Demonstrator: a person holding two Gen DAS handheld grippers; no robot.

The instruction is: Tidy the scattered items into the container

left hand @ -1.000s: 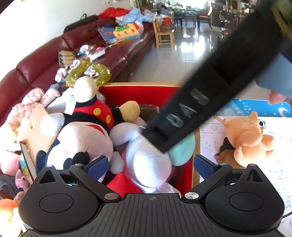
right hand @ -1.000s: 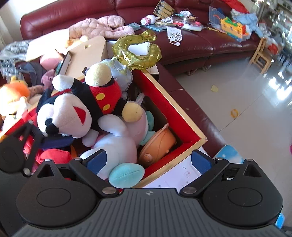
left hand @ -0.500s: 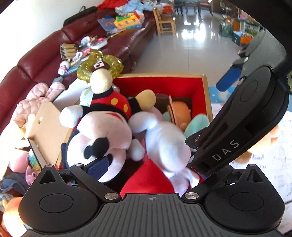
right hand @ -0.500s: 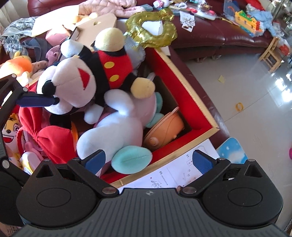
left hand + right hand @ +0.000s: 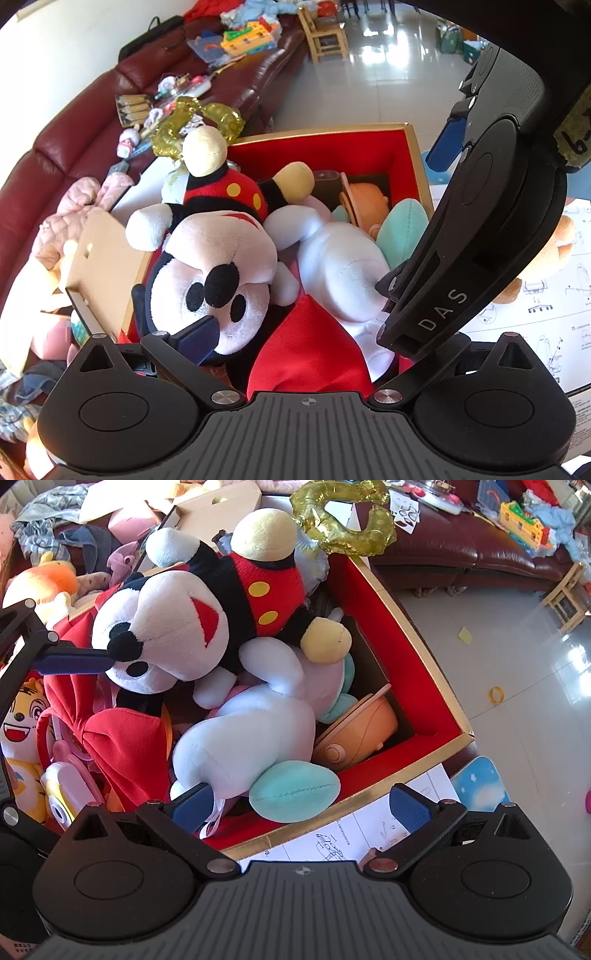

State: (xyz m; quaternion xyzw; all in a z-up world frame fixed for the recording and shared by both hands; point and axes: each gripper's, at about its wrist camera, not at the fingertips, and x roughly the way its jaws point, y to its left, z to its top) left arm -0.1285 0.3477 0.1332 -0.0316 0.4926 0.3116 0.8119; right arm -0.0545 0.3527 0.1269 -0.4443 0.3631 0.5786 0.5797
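A red box with a gold rim (image 5: 413, 147) (image 5: 424, 653) is packed with plush toys. A Mickey Mouse plush (image 5: 218, 266) (image 5: 177, 627) lies on top, beside a white plush with teal feet (image 5: 343, 266) (image 5: 255, 738) and an orange toy (image 5: 362, 731). My left gripper (image 5: 299, 336) is open, its left pad at Mickey's face; the right gripper's body hides its right finger. My right gripper (image 5: 299, 805) is open and empty over the box's near rim. An orange plush (image 5: 554, 254) lies outside the box on paper, partly hidden.
A dark red sofa (image 5: 74, 147) with clutter runs behind the box. A gold foil balloon (image 5: 343, 520) and a cardboard lid (image 5: 99, 258) sit at the box's far side. More plush toys (image 5: 40, 587) lie to the left. Instruction sheets (image 5: 535, 295) lie beside the box.
Both grippers have moved closer over the box and tilted down. The right gripper now crosses in front of my left one. The orange plush outside the box is now mostly hidden.
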